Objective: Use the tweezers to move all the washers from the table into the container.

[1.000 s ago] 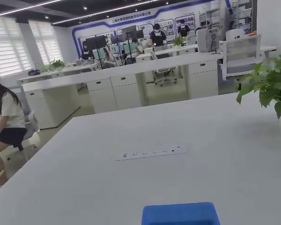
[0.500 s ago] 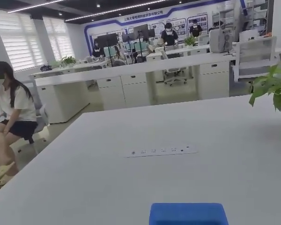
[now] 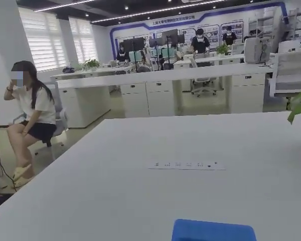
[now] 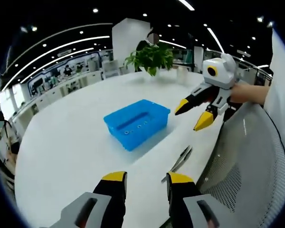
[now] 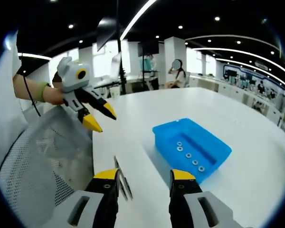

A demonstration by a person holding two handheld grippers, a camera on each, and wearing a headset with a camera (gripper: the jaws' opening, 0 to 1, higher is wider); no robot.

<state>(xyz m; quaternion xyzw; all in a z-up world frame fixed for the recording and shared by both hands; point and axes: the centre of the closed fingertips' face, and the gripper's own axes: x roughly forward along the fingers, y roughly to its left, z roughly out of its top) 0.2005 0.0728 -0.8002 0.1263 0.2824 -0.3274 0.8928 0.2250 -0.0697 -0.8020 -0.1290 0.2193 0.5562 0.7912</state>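
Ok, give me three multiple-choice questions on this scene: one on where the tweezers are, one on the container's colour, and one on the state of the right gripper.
1. Where do the tweezers lie?
A) on a chair
B) on the table, near its edge
C) between a gripper's jaws

2. What colour is the container?
A) red
B) white
C) blue

3. How is the right gripper?
A) open and empty
B) shut on the tweezers
C) shut on a washer

Answers:
1 B: the tweezers lie flat on the white table, apart from the container.
2 C: its walls are bright blue.
3 A: its jaws stand apart with nothing between them.
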